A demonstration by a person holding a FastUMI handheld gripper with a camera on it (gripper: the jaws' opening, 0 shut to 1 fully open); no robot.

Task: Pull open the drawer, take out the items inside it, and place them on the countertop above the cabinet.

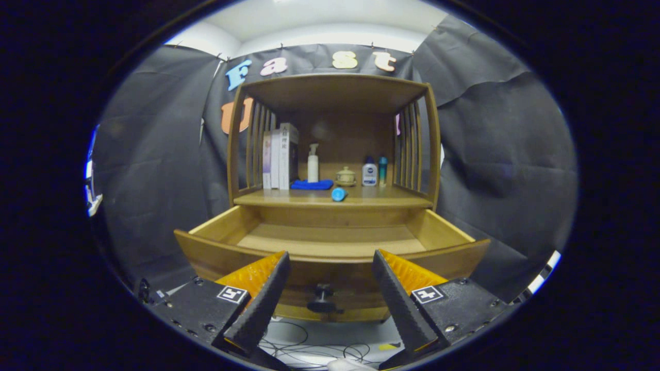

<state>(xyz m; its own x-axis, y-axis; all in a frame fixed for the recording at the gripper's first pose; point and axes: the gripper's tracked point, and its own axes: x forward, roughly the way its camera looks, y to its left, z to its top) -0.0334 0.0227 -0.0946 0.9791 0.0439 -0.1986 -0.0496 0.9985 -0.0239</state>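
A wooden cabinet stands ahead with its drawer [330, 242] pulled out toward me; the part of the drawer floor I can see is bare wood. A dark round knob [323, 299] sticks out of the drawer front, just ahead of and between my fingers. A small blue cylinder [338, 194] lies on its side at the front edge of the countertop [381, 199] above the drawer. My gripper [330, 268] hovers in front of the drawer, open, with nothing between its fingers.
On the countertop stand several books [278, 157], a white spray bottle [313, 164], a folded blue cloth [311, 184], a small lidded ceramic pot [345, 176], a white bottle with a blue cap [369, 172] and a teal tube [382, 171]. Slatted sides and a top board enclose them. Cables [309, 350] lie on the floor below.
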